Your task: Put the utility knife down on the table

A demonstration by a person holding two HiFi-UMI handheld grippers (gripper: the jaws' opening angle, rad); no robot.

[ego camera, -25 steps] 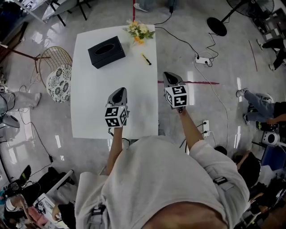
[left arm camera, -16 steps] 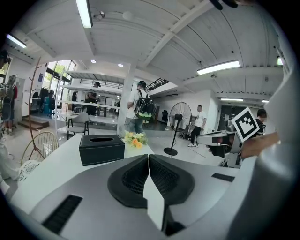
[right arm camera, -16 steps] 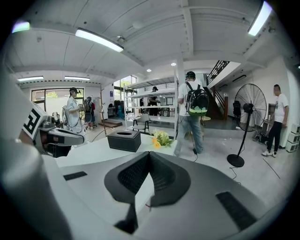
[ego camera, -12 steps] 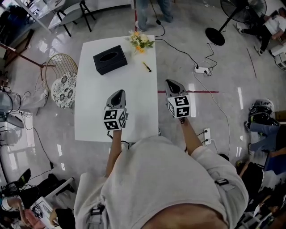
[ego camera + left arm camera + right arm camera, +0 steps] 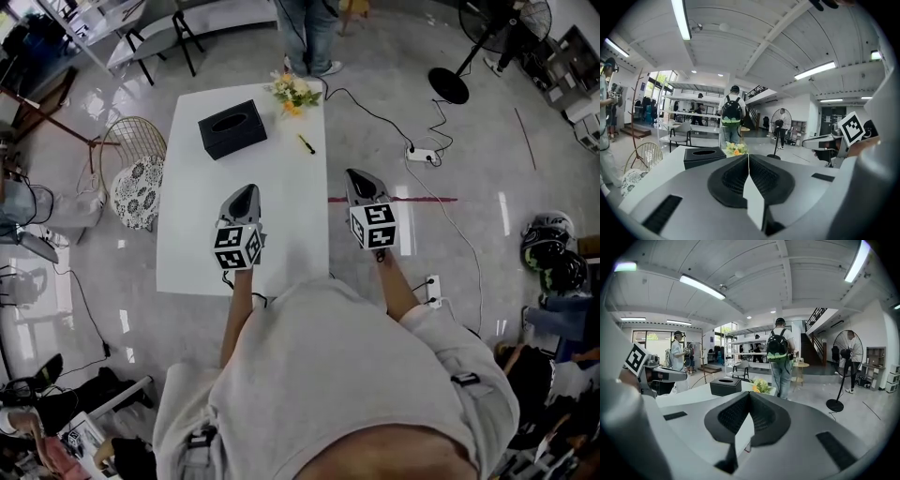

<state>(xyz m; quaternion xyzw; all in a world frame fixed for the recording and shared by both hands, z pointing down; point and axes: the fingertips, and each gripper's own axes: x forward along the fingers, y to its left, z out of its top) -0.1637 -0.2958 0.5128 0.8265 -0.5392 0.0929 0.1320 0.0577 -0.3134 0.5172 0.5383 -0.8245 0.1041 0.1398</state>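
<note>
On the far right part of the worktop [image 5: 197, 234], close to its edge, lies the knife [image 5: 307, 143] — a small yellow-and-black sliver resting flat, with nothing touching it. It sits just nearer than the flowers [image 5: 293, 92] at the far end and to the right of the black box [image 5: 232, 128], well apart from both grippers, so the task looks done: the knife is down and free of any hold. Its placing near the flowers keeps the broad middle of the white surface bare. The left gripper [image 5: 247, 195] hangs over the near middle of the worktop, pointing toward the far end and only slightly downward; in its own view the jaws are pressed together, the ribbed pads meeting in one thin seam with nothing between them. The right gripper [image 5: 360, 178] appears out past the worktop's right edge, over the floor and the red tape line, aimed the same way; its jaws are likewise fully closed on nothing. Held level, side by side and away from the knife, the two read as a resting pose rather than a reach — closed jaws carried clear of the work, I judge, so nothing gets knocked. Neither gripper view shows the knife clearly. Beyond the far end a person [image 5: 309, 33] stands on the floor, and a wire chair [image 5: 131, 169] sits at the left.
</note>
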